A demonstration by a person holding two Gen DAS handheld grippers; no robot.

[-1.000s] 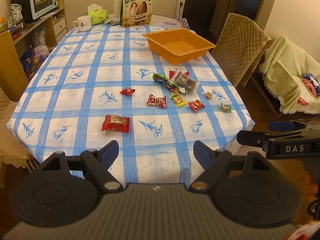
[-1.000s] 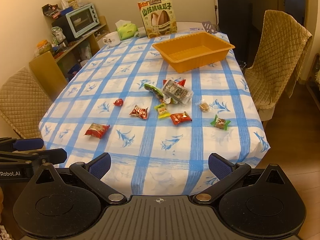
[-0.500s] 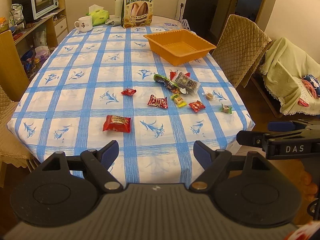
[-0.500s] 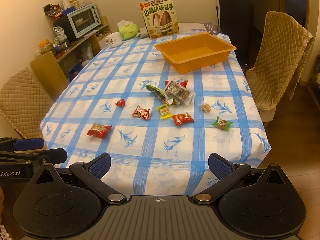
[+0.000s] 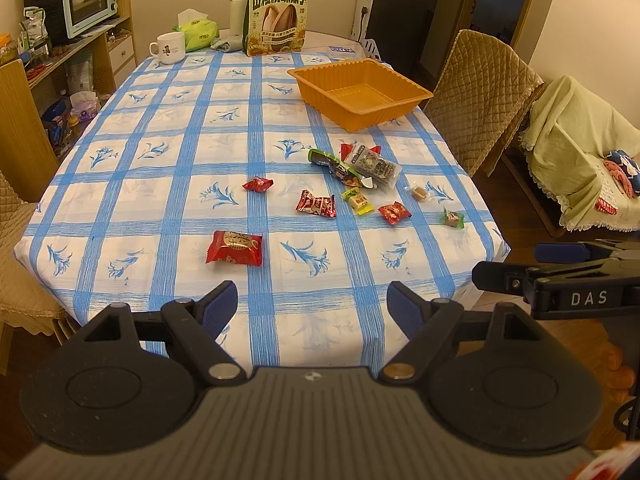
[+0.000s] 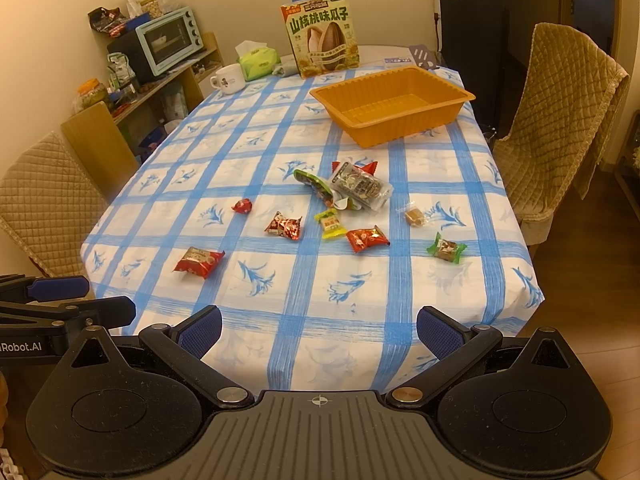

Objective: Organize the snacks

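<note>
While both claws gape empty, right claw (image 5: 556,264) cropped, snacks (image 6: 362,192) overlapping

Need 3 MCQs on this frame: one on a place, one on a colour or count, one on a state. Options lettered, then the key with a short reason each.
1. Where does the orange tray sit on the table?
A. far side, beyond the snacks
B. at the near edge
C. on a chair

2. What colour are the ends of the wrapper on the candy nearest the table's right edge?
A. blue
B. green
C. white

3. How is the tray loaded?
A. full of snacks
B. holds one packet
C. empty

Key:
1 A: it stands past the seed packet, near the seed box.
2 B: green twisted ends show in both views.
3 C: only its bare orange floor shows; both the left gripper and the right gripper are open with nothing between the fingers.
</note>
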